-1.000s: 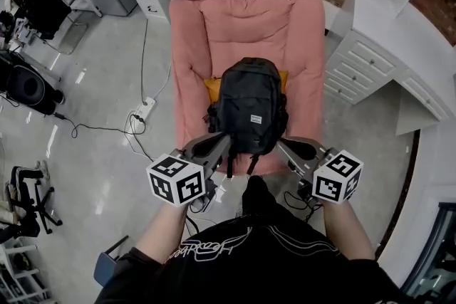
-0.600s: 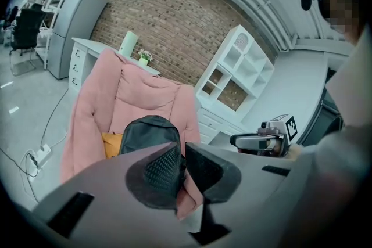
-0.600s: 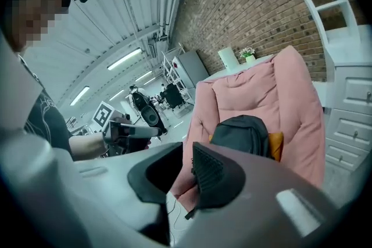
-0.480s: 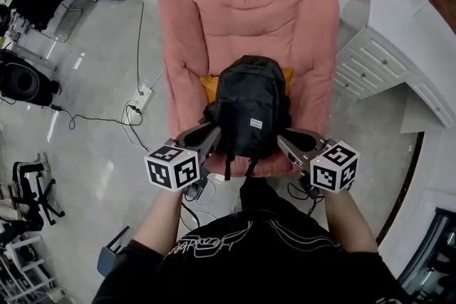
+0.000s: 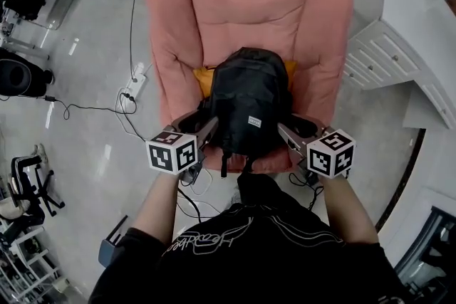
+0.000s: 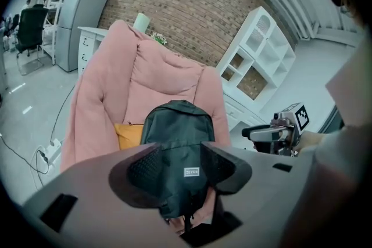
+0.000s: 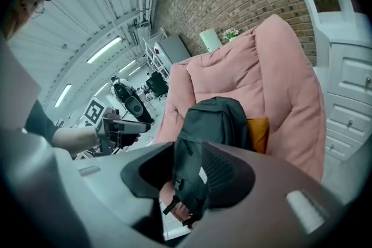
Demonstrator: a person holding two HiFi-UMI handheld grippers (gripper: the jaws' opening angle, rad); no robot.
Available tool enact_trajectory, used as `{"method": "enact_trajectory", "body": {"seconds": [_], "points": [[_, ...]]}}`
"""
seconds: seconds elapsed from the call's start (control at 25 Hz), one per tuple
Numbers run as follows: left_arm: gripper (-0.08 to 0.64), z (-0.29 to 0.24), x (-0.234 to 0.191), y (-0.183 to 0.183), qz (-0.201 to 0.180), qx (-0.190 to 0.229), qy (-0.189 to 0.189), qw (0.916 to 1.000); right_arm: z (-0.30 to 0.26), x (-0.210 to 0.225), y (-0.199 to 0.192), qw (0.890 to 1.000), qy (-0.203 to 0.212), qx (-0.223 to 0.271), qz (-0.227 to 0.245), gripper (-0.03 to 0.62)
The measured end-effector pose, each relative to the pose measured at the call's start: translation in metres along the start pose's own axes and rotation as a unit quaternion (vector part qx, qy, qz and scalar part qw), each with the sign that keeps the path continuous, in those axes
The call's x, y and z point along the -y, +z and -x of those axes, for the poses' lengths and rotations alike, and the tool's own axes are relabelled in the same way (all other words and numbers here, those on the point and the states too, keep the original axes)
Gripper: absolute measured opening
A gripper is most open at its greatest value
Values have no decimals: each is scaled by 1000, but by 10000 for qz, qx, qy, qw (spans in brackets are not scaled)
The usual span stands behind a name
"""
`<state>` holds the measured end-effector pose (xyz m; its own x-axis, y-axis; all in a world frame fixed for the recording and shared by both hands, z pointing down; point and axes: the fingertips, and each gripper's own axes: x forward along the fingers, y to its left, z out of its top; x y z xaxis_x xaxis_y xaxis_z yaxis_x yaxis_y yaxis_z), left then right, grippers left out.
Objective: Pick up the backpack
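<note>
Backpack [image 5: 246, 100] is set upright on the pink armchair [image 5: 214, 3], against an orange cushion [image 5: 201, 78]. It is flanked by the left gripper [image 5: 207, 129] and right gripper [image 5: 287, 133], whose jaws have just been opening; nothing is clamped between them.

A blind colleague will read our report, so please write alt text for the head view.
A black backpack stands on a pink armchair, against an orange cushion. A person's left gripper and right gripper flank its lower sides; both are open, their jaws have just been opening, and nothing is clamped between them.
</note>
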<state>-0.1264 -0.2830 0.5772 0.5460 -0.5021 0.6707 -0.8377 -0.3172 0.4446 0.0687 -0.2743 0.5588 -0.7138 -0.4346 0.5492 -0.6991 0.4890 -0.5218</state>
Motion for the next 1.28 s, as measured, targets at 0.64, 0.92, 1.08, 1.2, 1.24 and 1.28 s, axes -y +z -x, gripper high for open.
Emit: {"method": "enact_trajectory", "body": {"seconds": [0.64, 0.92, 1.08, 1.2, 1.24, 1.28], "points": [[277, -94, -80, -28, 235, -845, 502, 9949, -74, 84, -48, 9928, -558, -1041, -207, 225], [276, -115, -87, -32, 308, -905, 430, 9945, -92, 92, -55, 9911, -626, -1156, -213, 224], [276, -123, -90, -33, 334, -903, 427, 9944, -100, 93, -58, 9905, -690, -1162, -253, 224], [276, -128, -92, -33, 358, -893, 389, 9946, -104, 96, -59, 9903, -731, -1153, -267, 221], [275, -129, -91, -34, 368, -892, 350, 9947, -105, 96, -60, 9903, -729, -1151, -277, 219], [275, -130, -89, -34, 372, -892, 298, 9949, -106, 97, -60, 9903, -723, -1155, -281, 218]]}}
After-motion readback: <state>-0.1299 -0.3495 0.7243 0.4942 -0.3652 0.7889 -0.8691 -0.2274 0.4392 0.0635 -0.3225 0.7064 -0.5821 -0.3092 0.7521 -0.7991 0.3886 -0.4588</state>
